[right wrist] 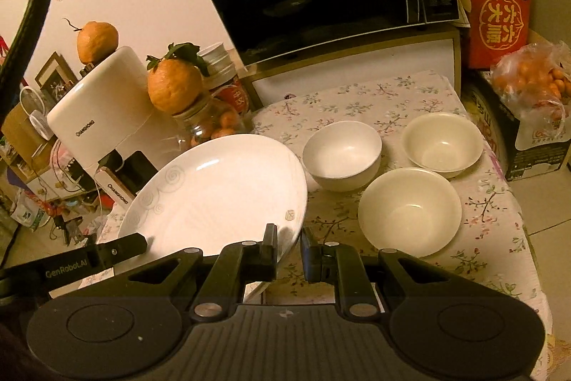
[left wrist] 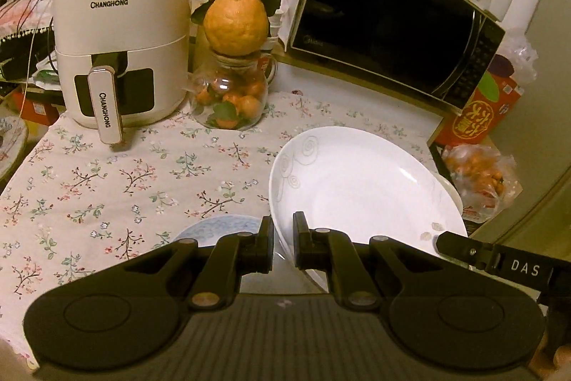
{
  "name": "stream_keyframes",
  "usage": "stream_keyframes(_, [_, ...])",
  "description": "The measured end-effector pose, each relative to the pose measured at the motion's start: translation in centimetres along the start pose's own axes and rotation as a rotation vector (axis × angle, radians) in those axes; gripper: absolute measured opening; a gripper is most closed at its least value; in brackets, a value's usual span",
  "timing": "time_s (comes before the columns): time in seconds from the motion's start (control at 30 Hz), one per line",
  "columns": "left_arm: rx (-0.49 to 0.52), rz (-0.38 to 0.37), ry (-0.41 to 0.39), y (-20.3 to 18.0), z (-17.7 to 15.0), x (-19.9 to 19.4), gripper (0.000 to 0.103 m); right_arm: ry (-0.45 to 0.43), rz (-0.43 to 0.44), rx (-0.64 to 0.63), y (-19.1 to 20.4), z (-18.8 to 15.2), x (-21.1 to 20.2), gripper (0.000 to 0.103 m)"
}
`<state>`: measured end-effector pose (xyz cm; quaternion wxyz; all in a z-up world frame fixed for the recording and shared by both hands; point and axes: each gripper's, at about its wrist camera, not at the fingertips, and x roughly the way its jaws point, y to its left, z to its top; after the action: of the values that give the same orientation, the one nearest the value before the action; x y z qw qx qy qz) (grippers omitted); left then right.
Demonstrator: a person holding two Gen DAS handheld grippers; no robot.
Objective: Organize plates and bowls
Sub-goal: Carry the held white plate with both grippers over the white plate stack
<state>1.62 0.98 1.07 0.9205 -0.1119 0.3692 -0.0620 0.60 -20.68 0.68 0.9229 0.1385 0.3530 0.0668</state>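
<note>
A large white plate (left wrist: 357,188) with grey swirl marks is held tilted above the floral tablecloth. My left gripper (left wrist: 283,231) is shut on its near left rim. My right gripper (right wrist: 289,240) is shut on the opposite rim of the same plate (right wrist: 221,191). A pale blue patterned plate (left wrist: 217,229) lies on the cloth just left of my left gripper, partly hidden by it. Three cream bowls stand on the cloth right of the plate: one at the back left (right wrist: 342,154), one at the back right (right wrist: 442,143), one in front (right wrist: 410,209).
A white air fryer (left wrist: 121,38) and a glass jar of small oranges (left wrist: 230,95) stand at the back left. A black microwave (left wrist: 389,20) stands at the back. A red box (right wrist: 499,2) and a bag of oranges (right wrist: 535,84) lie off the table's right edge.
</note>
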Motion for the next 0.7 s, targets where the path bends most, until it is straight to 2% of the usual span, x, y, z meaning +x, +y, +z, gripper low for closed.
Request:
stream_keyframes(0.23, [-0.048,0.000,0.011,2.0,-1.2,-0.4,0.009,0.002,0.028,-0.020,0.5,-0.3,0.2,0.013])
stream_keyframes(0.7, [-0.118,0.036,0.075,5.9,-3.4,0.7,0.009,0.100,0.013,-0.117,3.7,-2.9,3.5,0.013])
